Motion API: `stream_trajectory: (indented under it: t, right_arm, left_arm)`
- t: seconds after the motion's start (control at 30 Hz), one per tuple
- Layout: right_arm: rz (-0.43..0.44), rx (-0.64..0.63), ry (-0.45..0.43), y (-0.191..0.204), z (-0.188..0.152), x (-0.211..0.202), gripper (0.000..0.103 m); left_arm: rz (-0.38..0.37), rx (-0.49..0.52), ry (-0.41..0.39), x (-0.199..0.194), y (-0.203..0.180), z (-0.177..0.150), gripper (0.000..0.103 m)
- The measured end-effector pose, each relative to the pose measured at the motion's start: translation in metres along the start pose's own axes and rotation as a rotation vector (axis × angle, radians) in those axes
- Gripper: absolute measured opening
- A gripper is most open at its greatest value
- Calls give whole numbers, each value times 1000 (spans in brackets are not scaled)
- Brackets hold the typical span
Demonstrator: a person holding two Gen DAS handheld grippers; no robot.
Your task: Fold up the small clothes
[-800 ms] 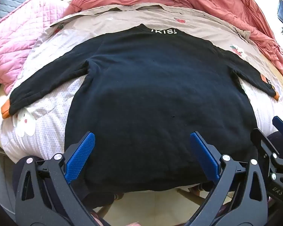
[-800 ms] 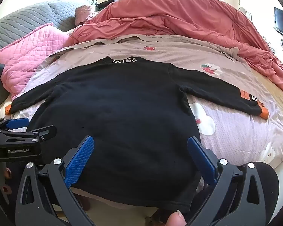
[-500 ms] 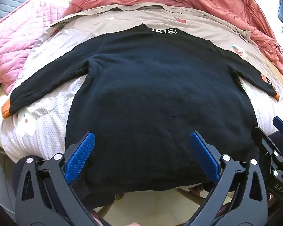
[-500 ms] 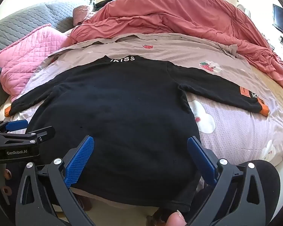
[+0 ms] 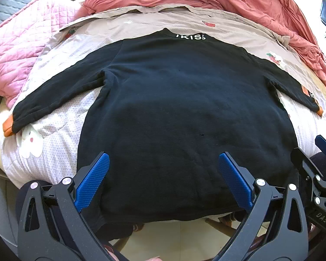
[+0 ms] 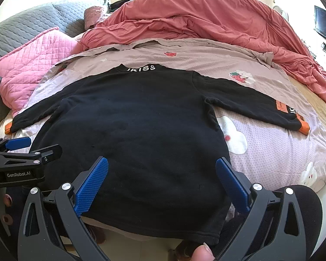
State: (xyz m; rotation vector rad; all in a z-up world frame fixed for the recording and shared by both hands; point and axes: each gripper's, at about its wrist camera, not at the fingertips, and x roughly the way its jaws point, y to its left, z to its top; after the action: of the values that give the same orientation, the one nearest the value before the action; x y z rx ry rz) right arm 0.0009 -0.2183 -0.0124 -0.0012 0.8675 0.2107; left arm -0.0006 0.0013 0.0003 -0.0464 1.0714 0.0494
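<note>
From your left wrist, the sweater (image 5: 184, 108) lies flat on the bed (image 5: 54, 152), sleeves spread for folding; your left gripper (image 5: 163, 182) hangs wide, empty, above the hem. From your right wrist, the right gripper (image 6: 163, 184) gapes likewise, holding nothing, near the hem's right corner.

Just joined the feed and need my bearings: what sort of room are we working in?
Most likely a bedroom. The black top lies spread flat on a bed with a printed sheet, a rumpled red duvet is pushed to the far side, and a pink quilted pillow sits at the left.
</note>
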Motion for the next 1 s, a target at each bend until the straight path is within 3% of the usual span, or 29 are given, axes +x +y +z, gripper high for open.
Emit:
stream_trajectory:
  t: [1.0]
  right_arm:
    - [-2, -2, 1, 1, 0, 0, 99]
  left_arm:
    - [5, 7, -1, 3, 2, -1, 95]
